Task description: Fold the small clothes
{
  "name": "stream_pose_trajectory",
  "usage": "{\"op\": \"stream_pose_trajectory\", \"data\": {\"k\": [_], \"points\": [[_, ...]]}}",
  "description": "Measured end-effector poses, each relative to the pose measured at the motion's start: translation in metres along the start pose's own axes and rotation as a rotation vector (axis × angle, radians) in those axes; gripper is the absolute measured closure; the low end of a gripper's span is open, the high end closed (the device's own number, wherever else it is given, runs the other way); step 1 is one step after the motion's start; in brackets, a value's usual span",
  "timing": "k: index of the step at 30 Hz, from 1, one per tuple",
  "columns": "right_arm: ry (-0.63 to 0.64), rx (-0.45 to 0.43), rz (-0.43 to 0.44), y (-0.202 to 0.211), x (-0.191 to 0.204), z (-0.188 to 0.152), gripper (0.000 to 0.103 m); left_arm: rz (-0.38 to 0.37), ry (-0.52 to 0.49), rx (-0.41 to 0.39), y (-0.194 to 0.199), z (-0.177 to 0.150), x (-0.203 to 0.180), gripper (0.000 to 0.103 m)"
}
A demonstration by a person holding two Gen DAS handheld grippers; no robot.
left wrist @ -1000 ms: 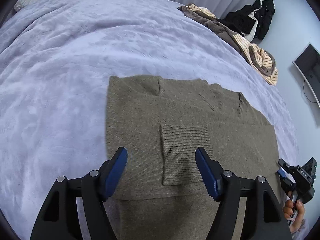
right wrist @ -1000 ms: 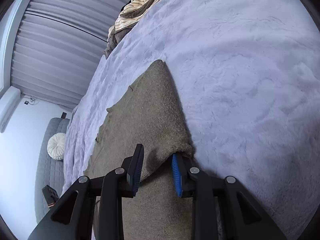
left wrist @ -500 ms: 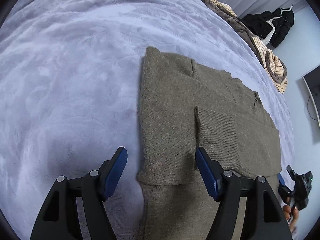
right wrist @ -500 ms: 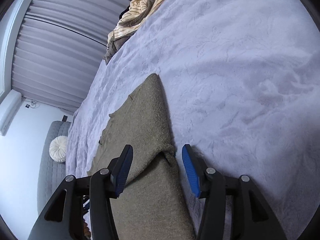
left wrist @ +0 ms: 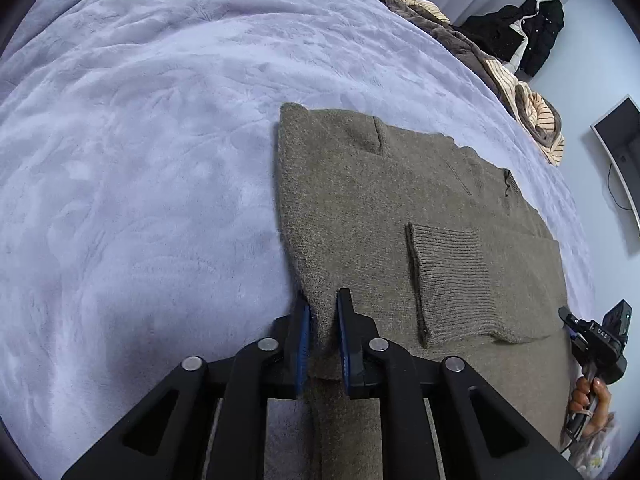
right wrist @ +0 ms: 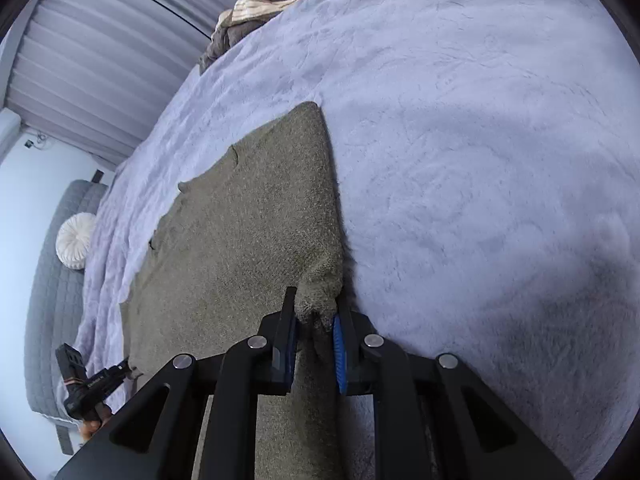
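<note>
Both grippers just closed on the olive knit sweater lying flat on the lavender bedspread: left gripper pinches its left edge, right gripper its right edge.

Left tool just closed, right tool likewise, both gripping

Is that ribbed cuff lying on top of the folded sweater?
Yes: in the left wrist view the ribbed cuff lies flat on top of the olive-brown sweater, folded in over its body.
</note>
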State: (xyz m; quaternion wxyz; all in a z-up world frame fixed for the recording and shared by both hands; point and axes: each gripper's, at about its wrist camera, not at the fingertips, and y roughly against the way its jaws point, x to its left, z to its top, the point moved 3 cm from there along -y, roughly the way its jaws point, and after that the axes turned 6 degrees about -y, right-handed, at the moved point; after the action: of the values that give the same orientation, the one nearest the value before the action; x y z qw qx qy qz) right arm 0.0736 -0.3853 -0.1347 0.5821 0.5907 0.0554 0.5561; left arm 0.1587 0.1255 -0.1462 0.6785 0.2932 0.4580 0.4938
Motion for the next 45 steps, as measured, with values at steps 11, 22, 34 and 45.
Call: {"op": "stream_pose_trajectory", "data": {"k": [11, 22, 34, 45], "points": [[0.177, -0.1, -0.022, 0.046, 0.053, -0.004, 0.079, -0.043, -0.107, -0.084, 0.036, 0.016, -0.055, 0.071], [0.091, -0.017, -0.029, 0.01, 0.023, -0.019, 0.086, 0.053, -0.189, -0.019, -0.011, -0.009, -0.09, 0.061], [0.109, -0.009, 0.029, 0.058, 0.036, -0.071, 0.063, 0.105, -0.144, -0.035, 0.039, -0.078, -0.085, 0.039], [0.133, 0.009, 0.054, 0.088, 0.041, -0.124, 0.053, 0.119, -0.127, -0.044, 0.073, -0.13, -0.089, 0.035]]}}
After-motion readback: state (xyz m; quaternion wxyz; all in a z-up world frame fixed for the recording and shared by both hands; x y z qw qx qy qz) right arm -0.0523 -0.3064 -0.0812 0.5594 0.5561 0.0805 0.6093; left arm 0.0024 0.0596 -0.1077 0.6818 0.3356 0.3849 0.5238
